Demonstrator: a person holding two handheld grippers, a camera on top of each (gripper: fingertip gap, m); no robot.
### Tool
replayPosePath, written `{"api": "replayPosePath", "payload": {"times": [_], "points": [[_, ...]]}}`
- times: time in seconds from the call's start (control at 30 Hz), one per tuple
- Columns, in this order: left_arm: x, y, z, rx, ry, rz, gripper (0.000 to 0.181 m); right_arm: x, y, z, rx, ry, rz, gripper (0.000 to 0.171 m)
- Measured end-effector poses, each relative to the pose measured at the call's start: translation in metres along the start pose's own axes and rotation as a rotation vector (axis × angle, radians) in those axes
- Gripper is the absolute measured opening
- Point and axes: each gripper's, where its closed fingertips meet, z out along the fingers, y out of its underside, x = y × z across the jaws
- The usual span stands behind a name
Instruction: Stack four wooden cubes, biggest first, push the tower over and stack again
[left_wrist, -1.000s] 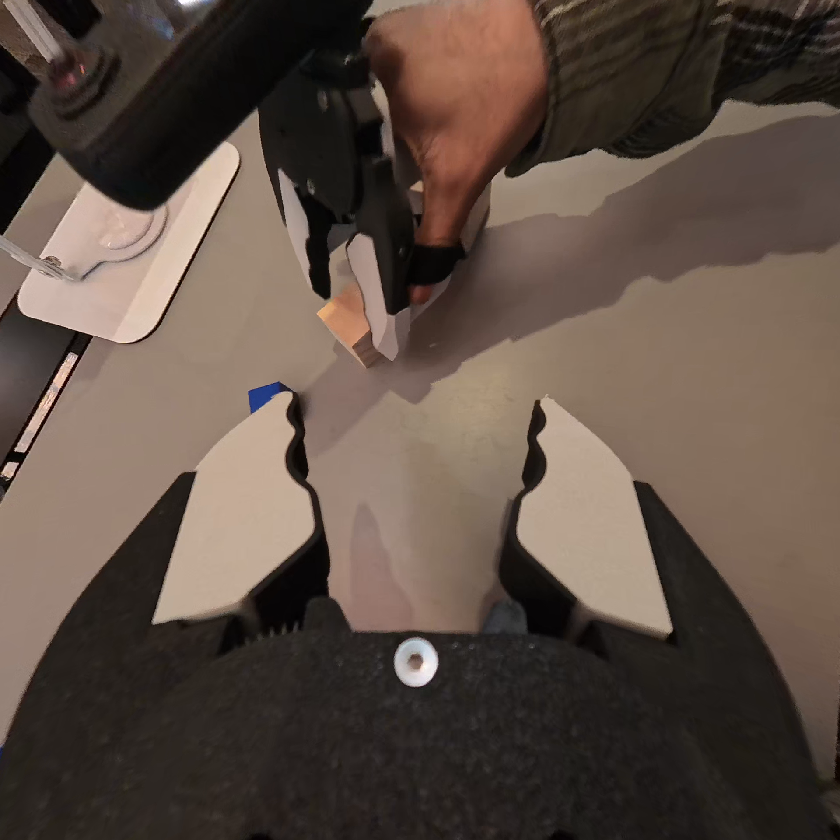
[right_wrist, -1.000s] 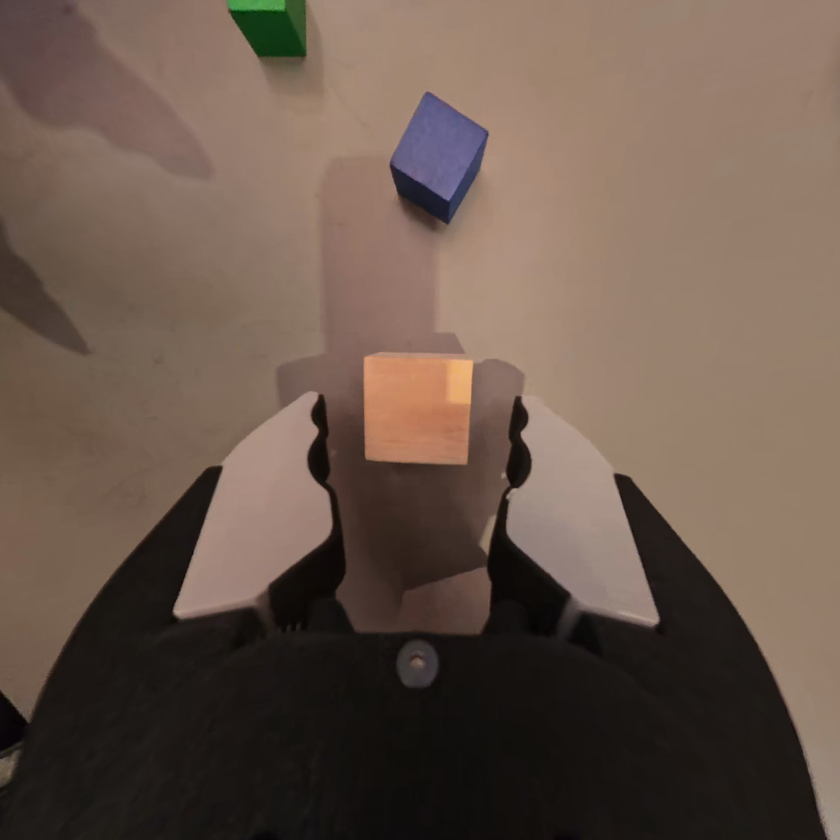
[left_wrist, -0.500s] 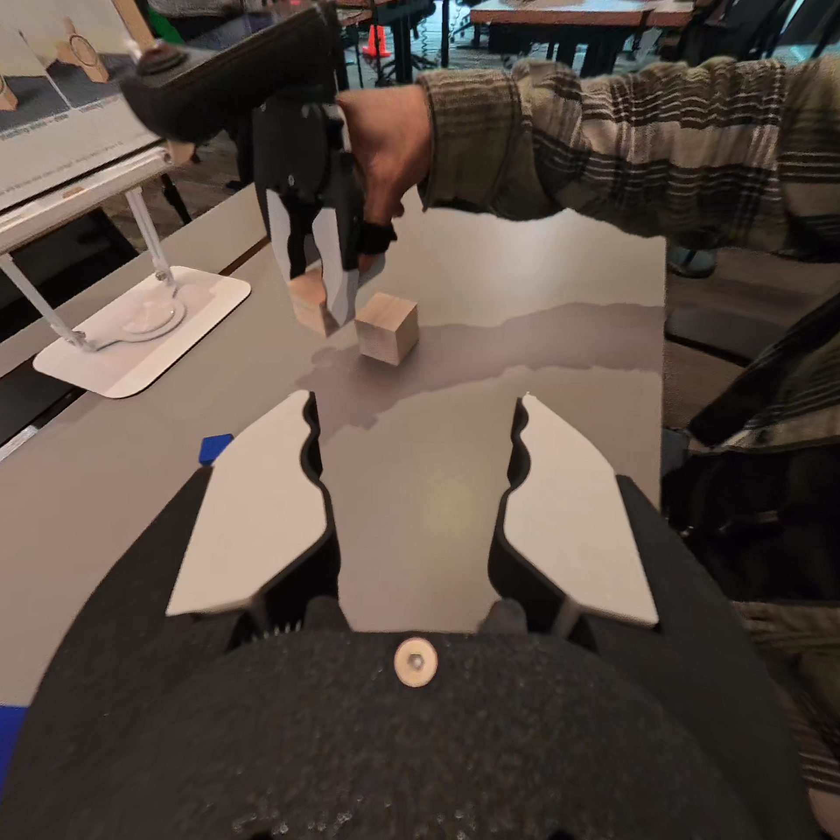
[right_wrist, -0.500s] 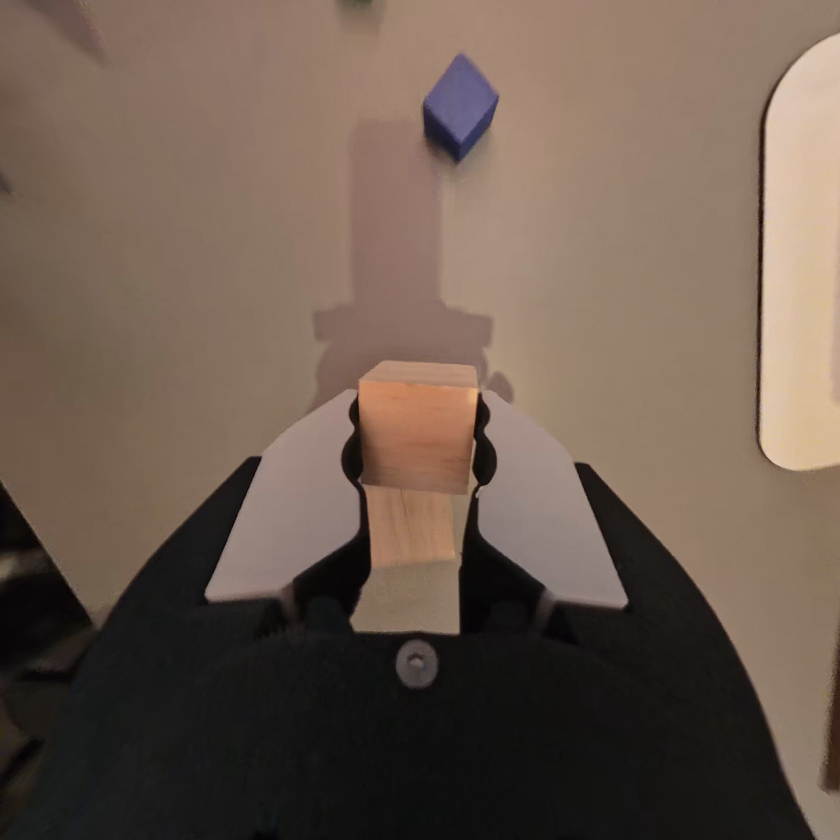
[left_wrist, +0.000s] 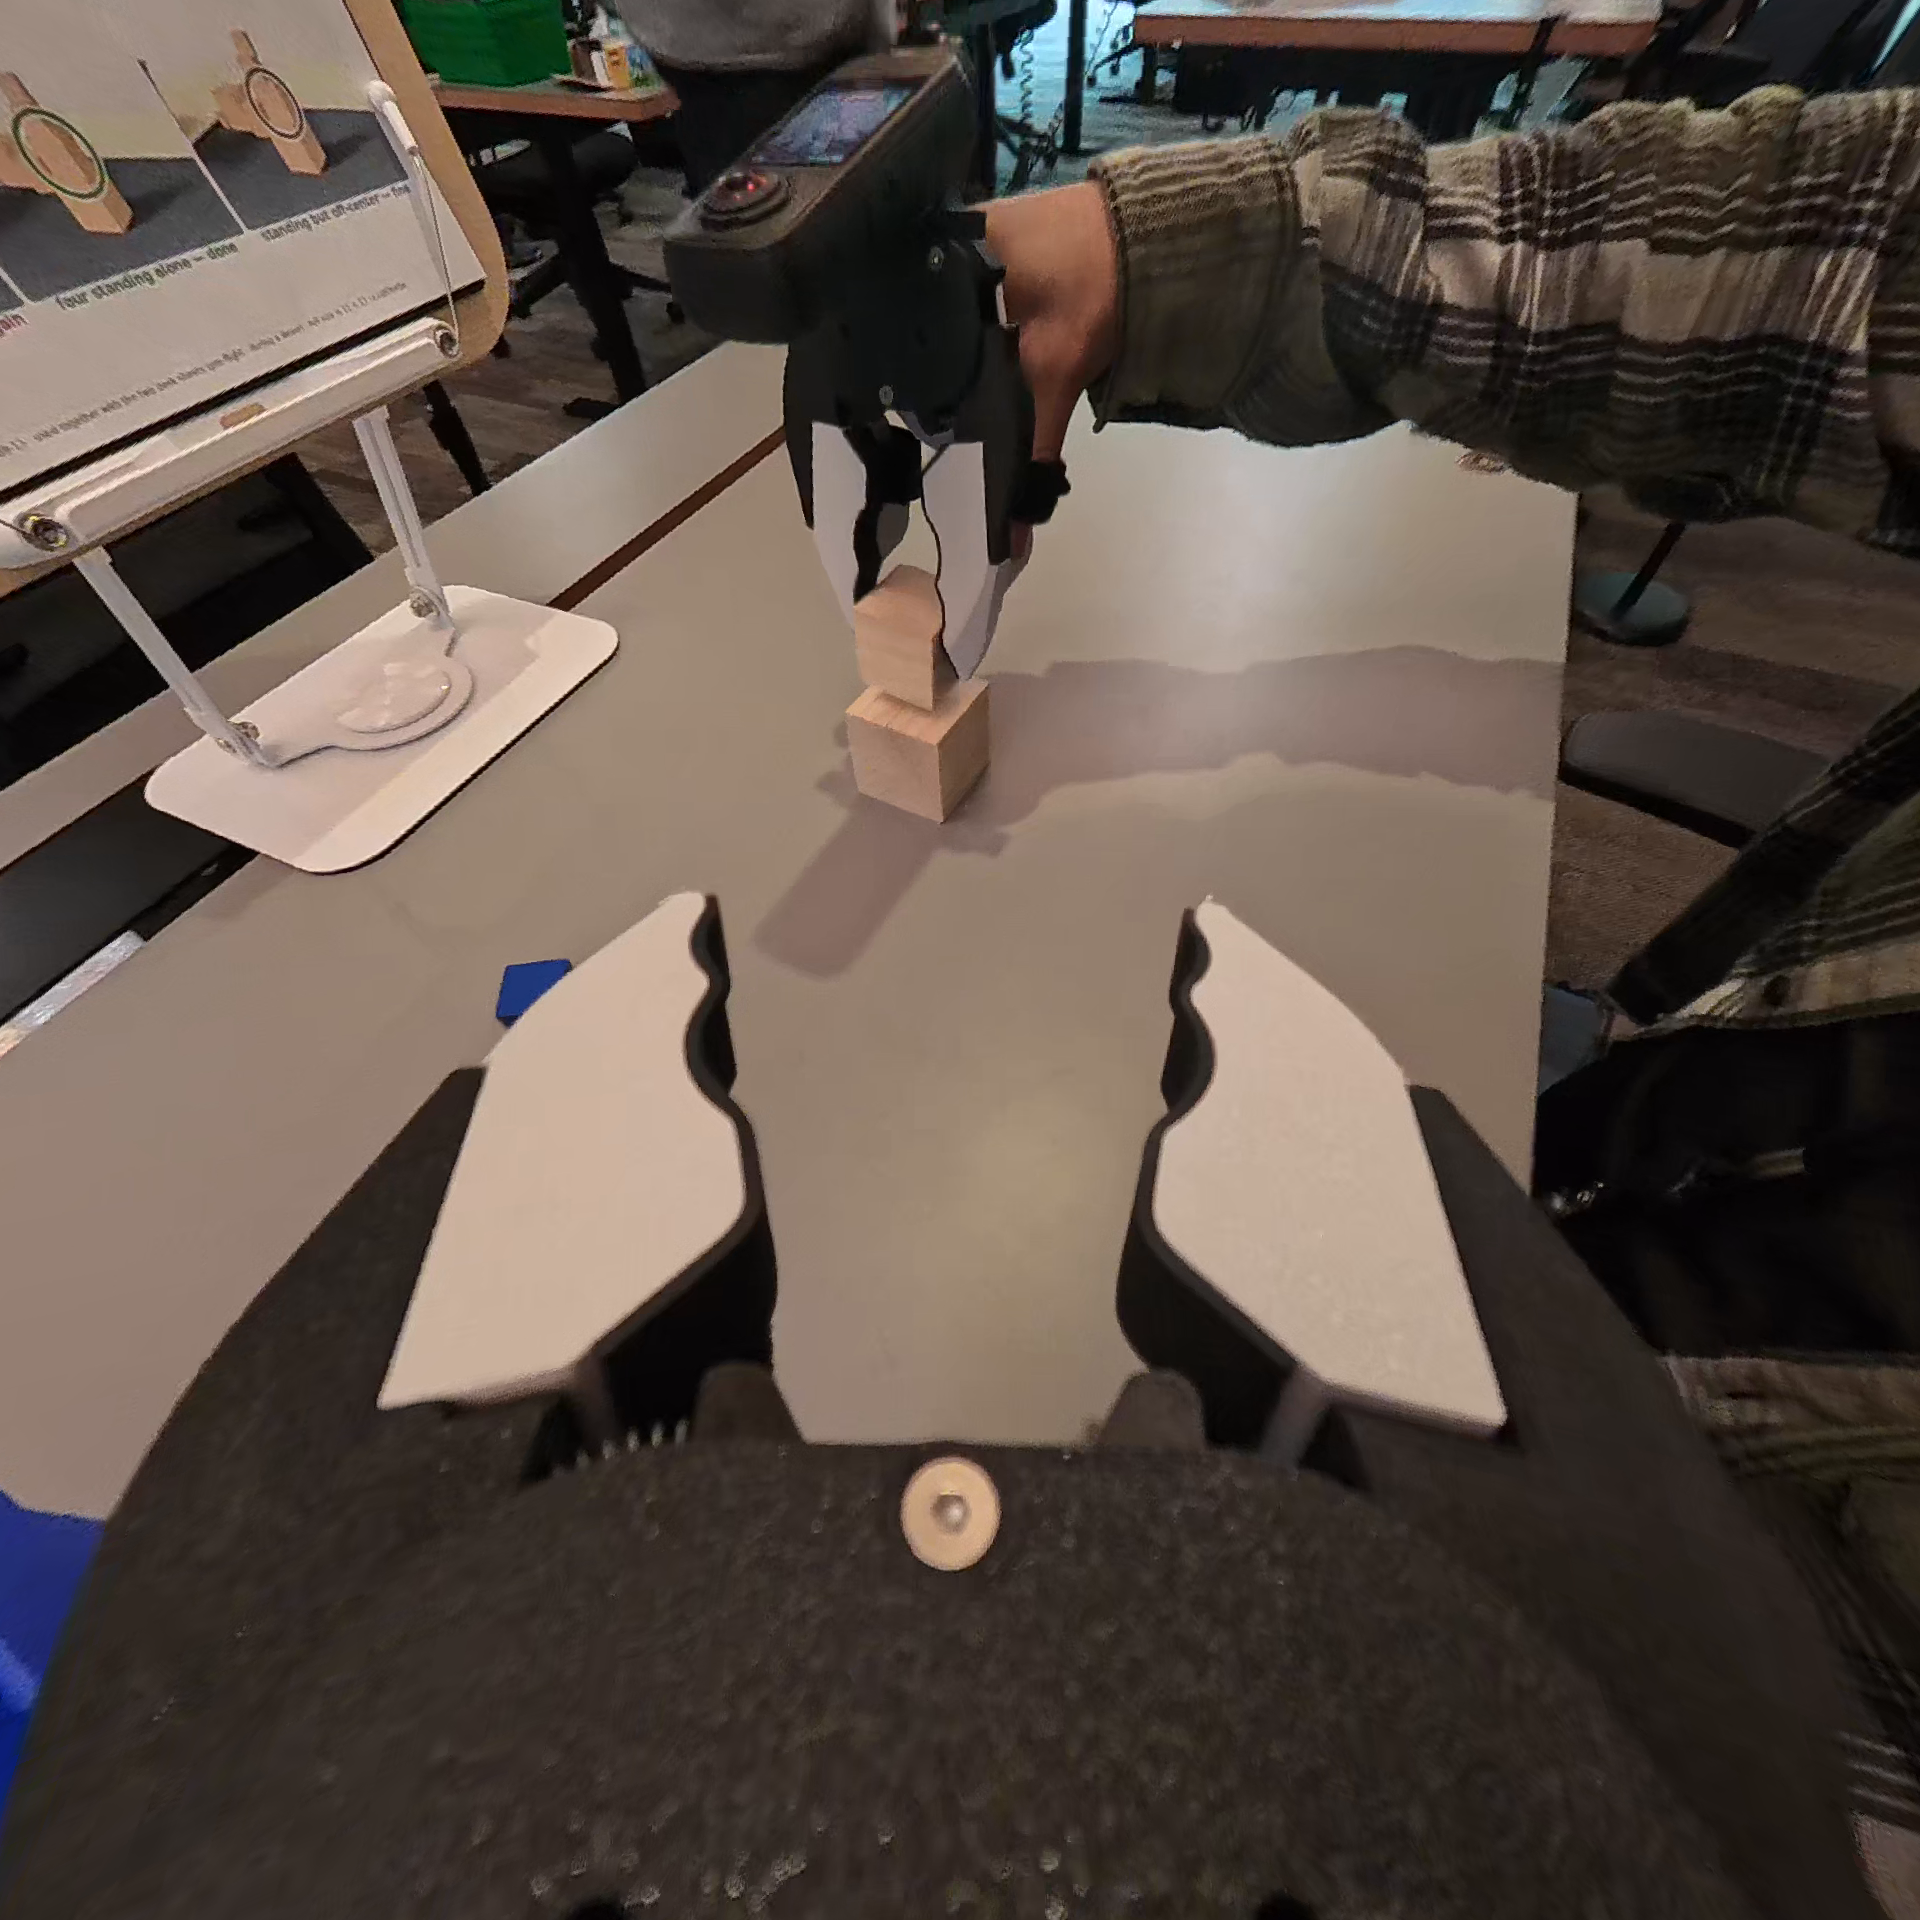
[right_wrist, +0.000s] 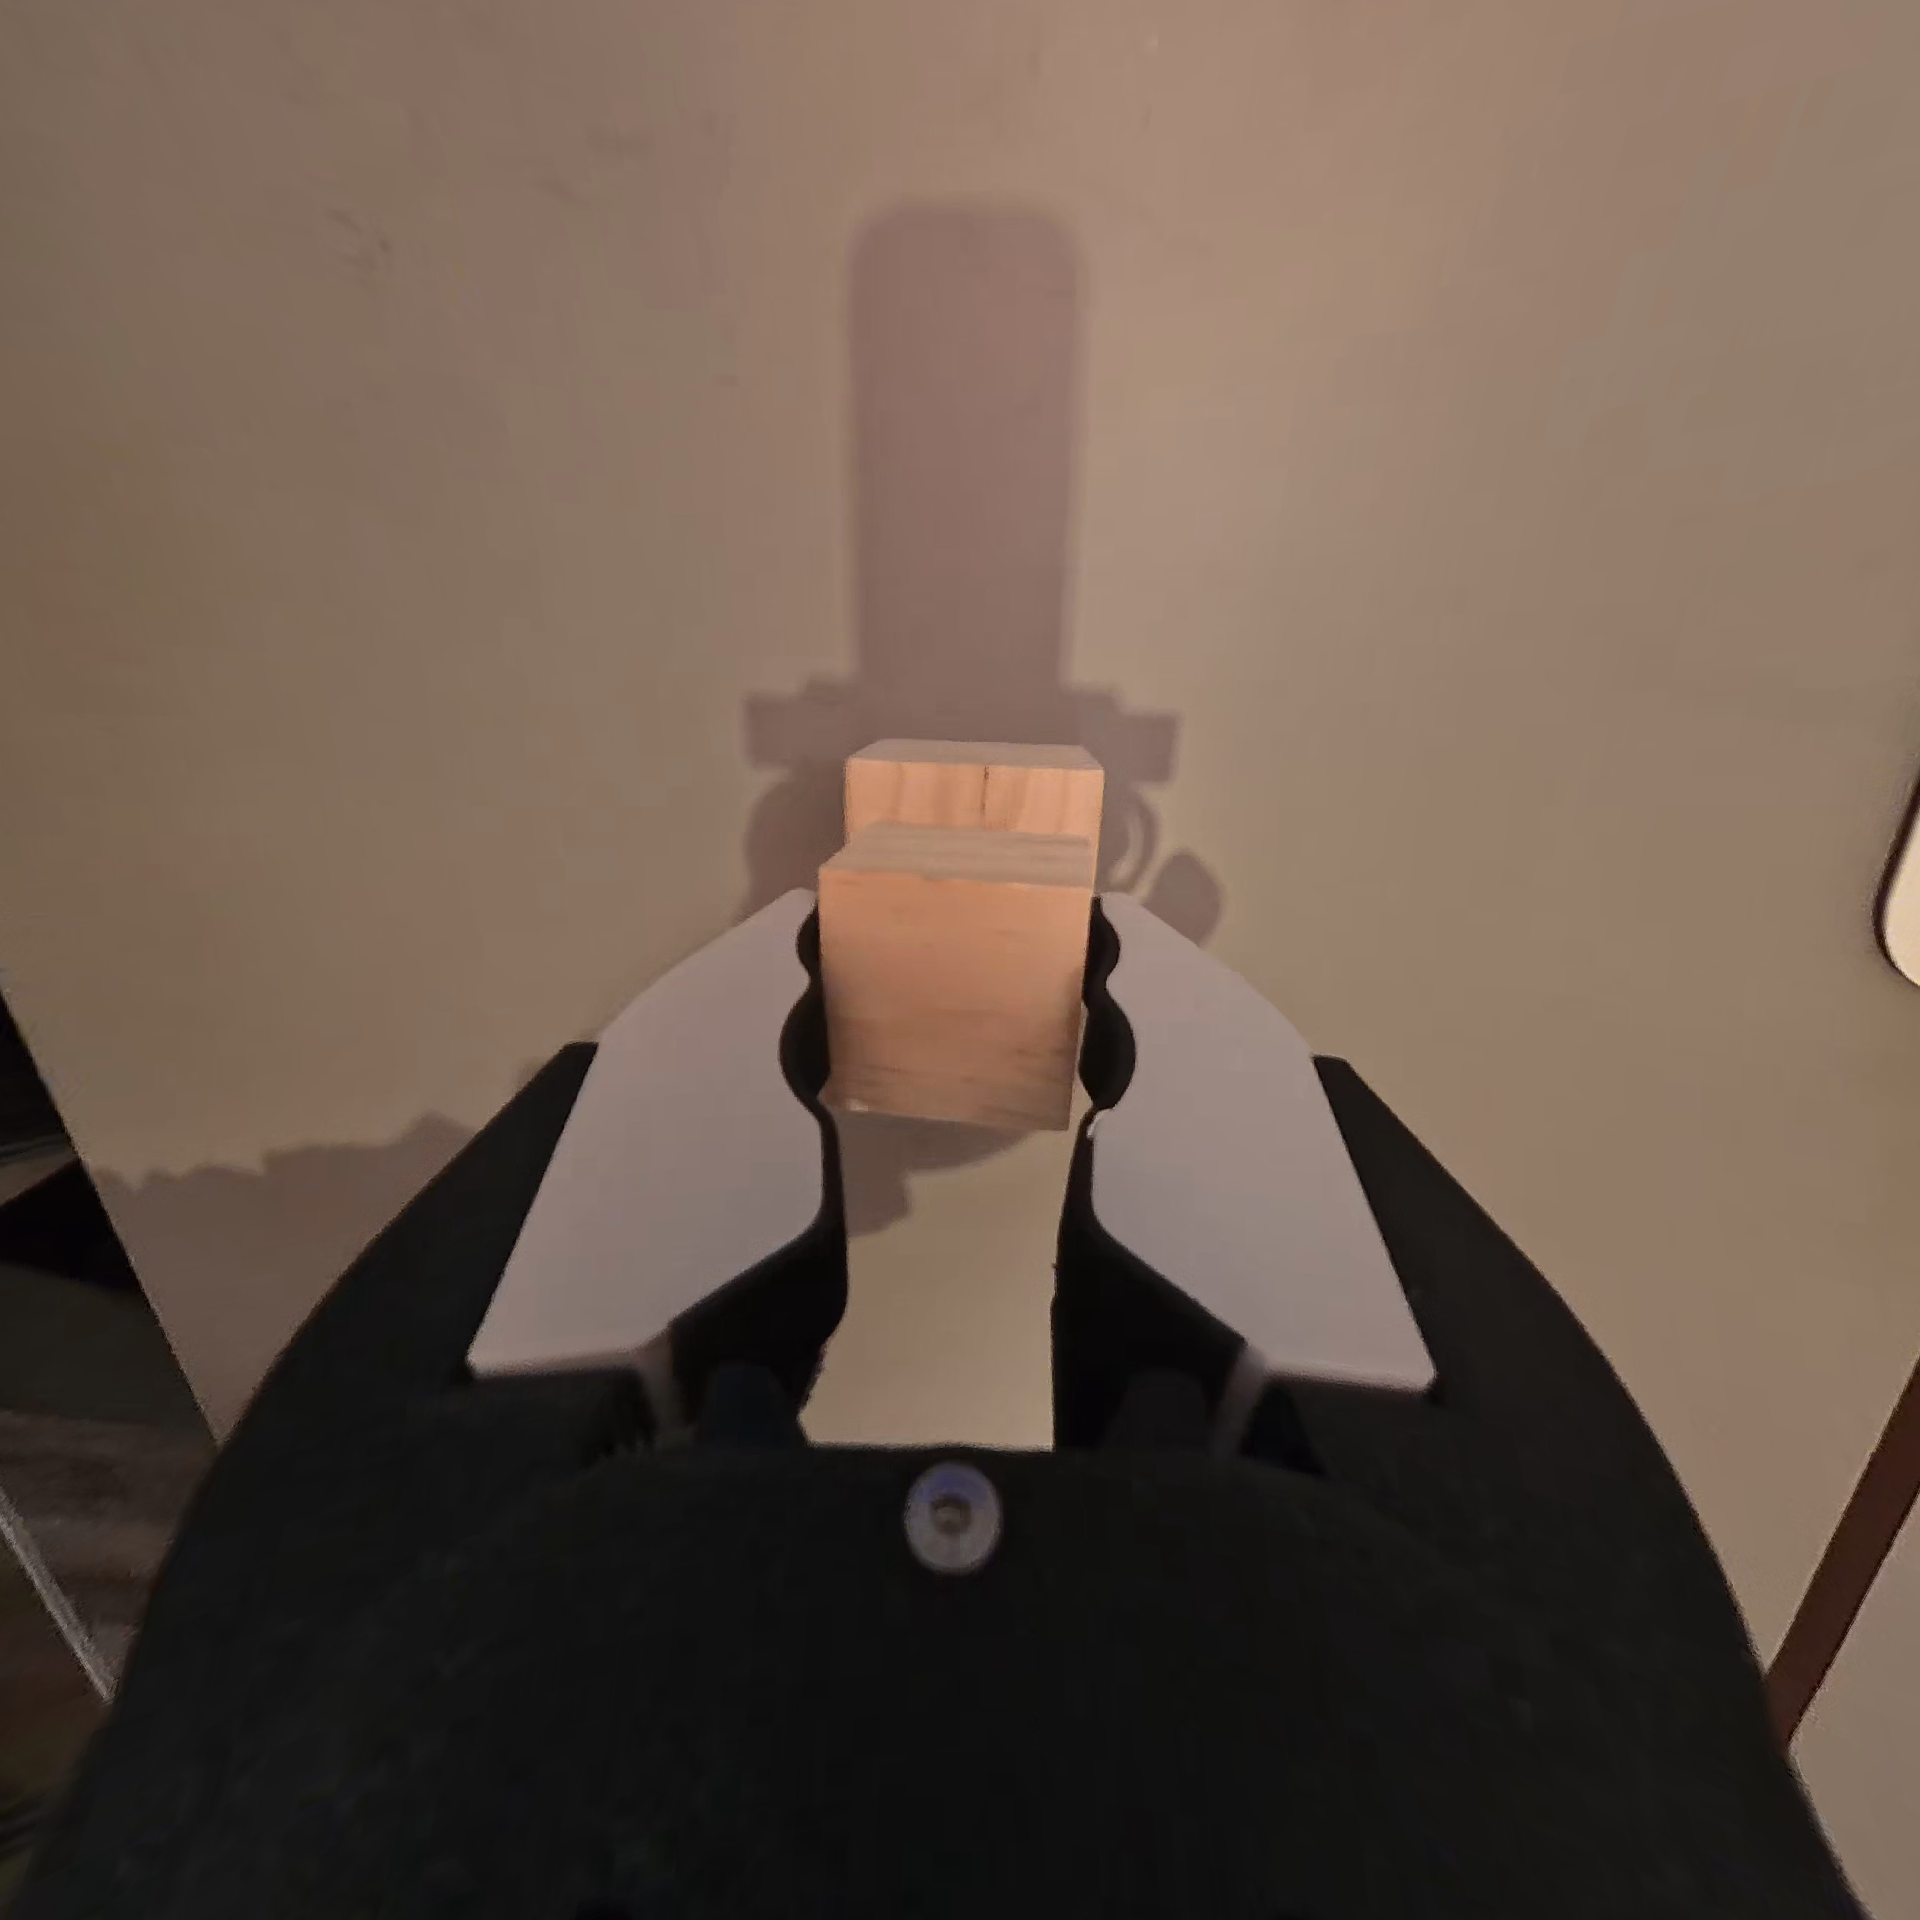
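Gripping a smaller wooden cube (right_wrist: 951, 1003) between its white fingers (right_wrist: 686, 1153), the right gripper (right_wrist: 951, 1023) has jaws clamped on the cube's two sides, w/ the cube sitting at the fingertips. Just past the tips, directly ahead, is the bigger wooden cube (right_wrist: 971, 795), partly hidden behind the held one. In the left wrist view the held cube (left_wrist: 902, 644) is over the bigger cube's (left_wrist: 916, 750) top, shifted toward one edge; can't tell if they touch or if there's a sliver of gap. The bigger cube rests on the grey table (left_wrist: 1299, 644).

Left gripper (left_wrist: 951, 935) is low over the table, jaws wide apart, nothing btwn them; the two cubes are well ahead of its tips, roughly centred on the gap. A small blue cube (left_wrist: 530, 985) lies just outside its left finger. Farther off to the left, a white stand (left_wrist: 384, 717) carries an instruction sheet.
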Motion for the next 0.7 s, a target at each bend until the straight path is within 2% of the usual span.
{"api": "replayPosePath", "payload": {"times": [0.57, 0.63, 0.7], "points": [[-0.001, 0.012, 0.012, -0.050, 0.025, -0.002, 0.082, 0.001, 0.001, 0.011, -0.027, -0.032, 0.010, 0.046], [-0.002, 0.011, 0.012, -0.047, 0.019, -0.004, 0.083, 0.002, 0.001, 0.012, -0.025, -0.025, 0.016, 0.054], [-0.005, 0.012, 0.013, -0.042, 0.006, -0.016, 0.084, 0.004, 0.001, 0.011, -0.015, -0.012, 0.030, 0.076]]}}
